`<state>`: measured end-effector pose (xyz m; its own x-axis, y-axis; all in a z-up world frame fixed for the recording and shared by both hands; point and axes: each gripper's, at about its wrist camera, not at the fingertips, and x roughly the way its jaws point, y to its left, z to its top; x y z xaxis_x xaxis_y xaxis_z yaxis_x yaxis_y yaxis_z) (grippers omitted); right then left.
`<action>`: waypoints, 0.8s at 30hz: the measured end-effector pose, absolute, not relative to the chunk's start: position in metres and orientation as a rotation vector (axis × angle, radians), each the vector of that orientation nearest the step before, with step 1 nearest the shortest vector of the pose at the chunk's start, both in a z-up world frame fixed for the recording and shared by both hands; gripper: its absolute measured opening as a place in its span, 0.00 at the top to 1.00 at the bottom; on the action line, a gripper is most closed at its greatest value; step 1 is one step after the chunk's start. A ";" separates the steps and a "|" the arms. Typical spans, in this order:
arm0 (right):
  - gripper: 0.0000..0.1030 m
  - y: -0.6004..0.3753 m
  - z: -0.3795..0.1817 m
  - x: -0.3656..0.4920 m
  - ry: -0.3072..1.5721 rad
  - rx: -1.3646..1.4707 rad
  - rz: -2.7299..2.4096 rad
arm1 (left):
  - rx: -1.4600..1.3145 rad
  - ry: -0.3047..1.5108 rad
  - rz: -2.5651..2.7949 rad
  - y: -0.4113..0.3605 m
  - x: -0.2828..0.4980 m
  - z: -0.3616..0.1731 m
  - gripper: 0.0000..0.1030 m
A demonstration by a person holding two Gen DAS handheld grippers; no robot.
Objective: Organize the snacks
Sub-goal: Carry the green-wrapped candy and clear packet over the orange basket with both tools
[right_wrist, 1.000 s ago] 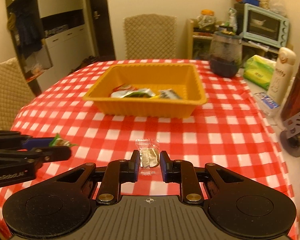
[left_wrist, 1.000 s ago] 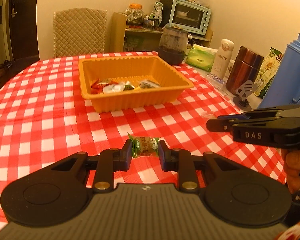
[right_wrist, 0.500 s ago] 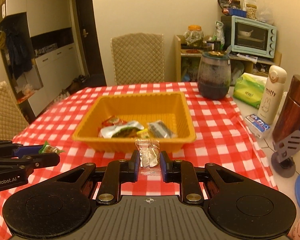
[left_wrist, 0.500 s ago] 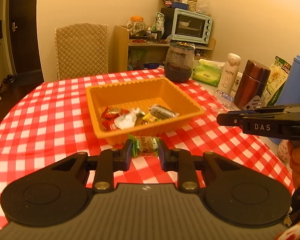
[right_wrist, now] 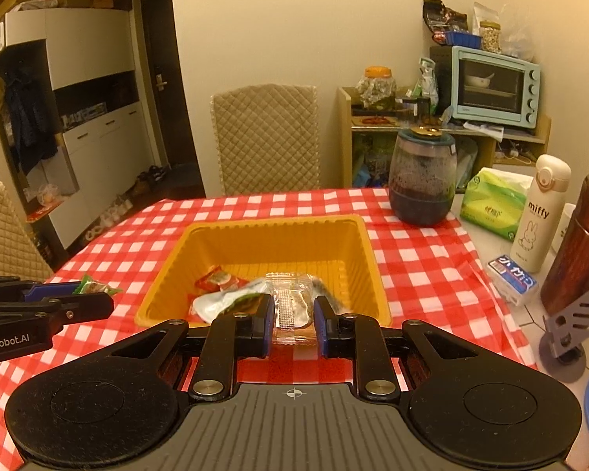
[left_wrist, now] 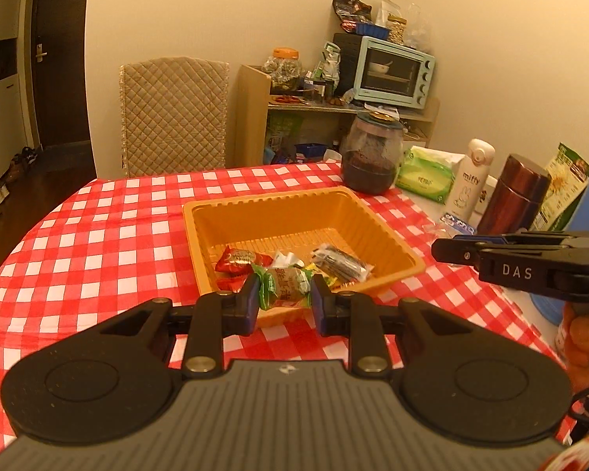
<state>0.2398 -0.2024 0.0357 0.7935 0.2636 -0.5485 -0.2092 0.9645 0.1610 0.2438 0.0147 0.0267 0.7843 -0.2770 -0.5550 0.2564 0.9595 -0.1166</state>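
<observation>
Snacks (left_wrist: 284, 287) (right_wrist: 292, 306) pinched in both claws (left_wrist: 283, 306) (right_wrist: 293, 327) before orange tray (left_wrist: 388, 235)

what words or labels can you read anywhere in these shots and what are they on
"miffy": on the white bottle at the table's right side.
"DAS": on the side of the right gripper, seen from the left wrist.
"enRobot.AI": on the side of the left gripper, first letter cut off by the frame edge.
Too blurred to read: print on the green snack, the clear snack, the green tissue pack and the small blue box.
</observation>
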 end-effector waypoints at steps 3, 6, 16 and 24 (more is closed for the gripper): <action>0.79 -0.201 0.037 0.248 0.596 0.097 0.246 | -0.044 0.598 -0.282 0.015 0.253 0.028 0.77; 0.79 -0.198 0.038 0.257 0.594 0.098 0.237 | -0.053 0.593 -0.277 0.016 0.262 0.030 0.77; 0.79 -0.194 0.031 0.287 0.615 0.096 0.211 | -0.070 0.602 -0.251 0.021 0.294 0.027 0.77; 0.79 -0.189 0.026 0.310 0.625 0.096 0.210 | -0.078 0.622 -0.249 0.021 0.319 0.022 0.77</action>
